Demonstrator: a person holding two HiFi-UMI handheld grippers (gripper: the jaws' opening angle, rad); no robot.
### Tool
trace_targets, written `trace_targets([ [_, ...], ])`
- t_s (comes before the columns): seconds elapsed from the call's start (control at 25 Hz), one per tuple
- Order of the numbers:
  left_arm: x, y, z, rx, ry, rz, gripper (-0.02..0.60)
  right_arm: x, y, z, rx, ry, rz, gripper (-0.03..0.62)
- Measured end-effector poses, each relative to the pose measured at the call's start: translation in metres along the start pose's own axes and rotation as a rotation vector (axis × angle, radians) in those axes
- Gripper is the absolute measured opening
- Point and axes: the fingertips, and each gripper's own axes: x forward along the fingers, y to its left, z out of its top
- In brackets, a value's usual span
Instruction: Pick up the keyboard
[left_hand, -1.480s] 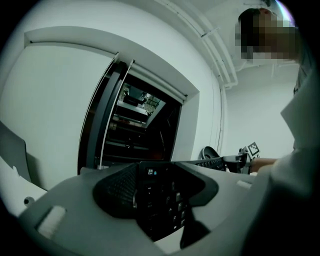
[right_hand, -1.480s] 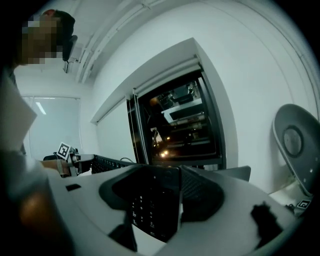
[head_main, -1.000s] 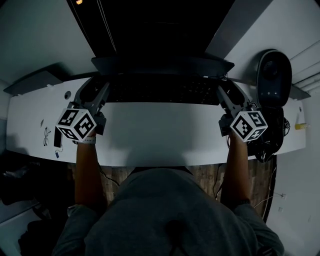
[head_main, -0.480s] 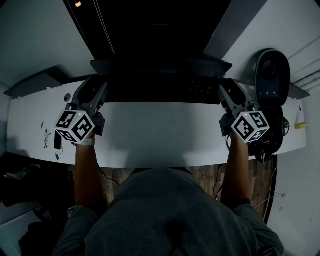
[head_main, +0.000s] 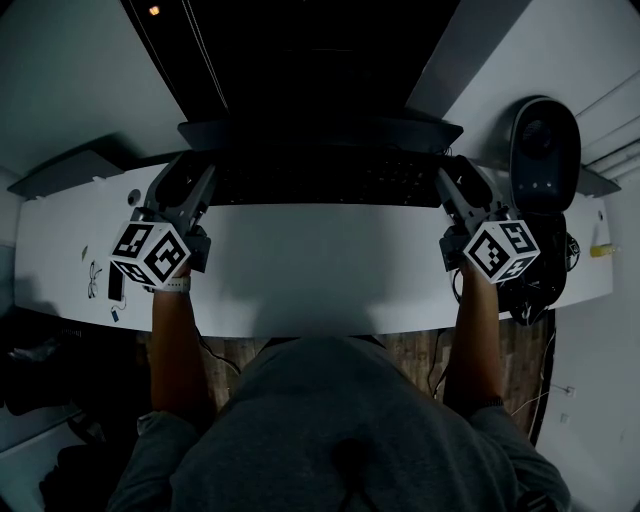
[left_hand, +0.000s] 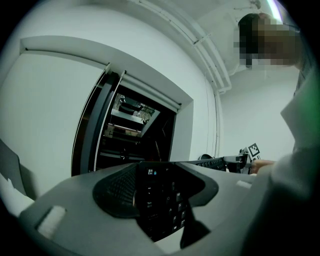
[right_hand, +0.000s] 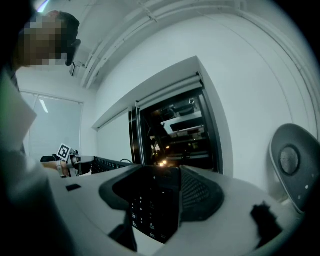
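Observation:
A black keyboard (head_main: 320, 178) lies along the back of the white desk (head_main: 320, 270), under a dark monitor. My left gripper (head_main: 192, 182) is at its left end and my right gripper (head_main: 452, 182) at its right end, both pointing level along the desk. In the left gripper view the keyboard's end (left_hand: 161, 210) fills the gap between the grey jaws of the left gripper (left_hand: 160, 195), which close on it. The right gripper (right_hand: 152, 200) likewise has the keyboard's other end (right_hand: 149, 210) between its jaws. The keyboard's underside is hidden.
The monitor's foot (head_main: 320, 132) stands just behind the keyboard. A grey speaker (head_main: 545, 150) is at the back right, with dark cables (head_main: 540, 285) in front of it. Small items (head_main: 110, 285) lie near the desk's left front edge. A wall rises behind.

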Motion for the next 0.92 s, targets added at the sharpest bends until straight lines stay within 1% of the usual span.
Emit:
trace_targets([
  [0.52, 0.0031, 0.0020, -0.0041, -0.011, 0.003, 0.002, 0.213, 0.0028, -0.0027, -0.0018, -0.002, 0.009, 0.006, 0.232],
  [0.92, 0.0057, 0.0036, -0.0039, -0.004, 0.005, 0.001, 0.213, 0.0048, -0.0045, -0.0034, 0.004, 0.008, 0.003, 0.233],
])
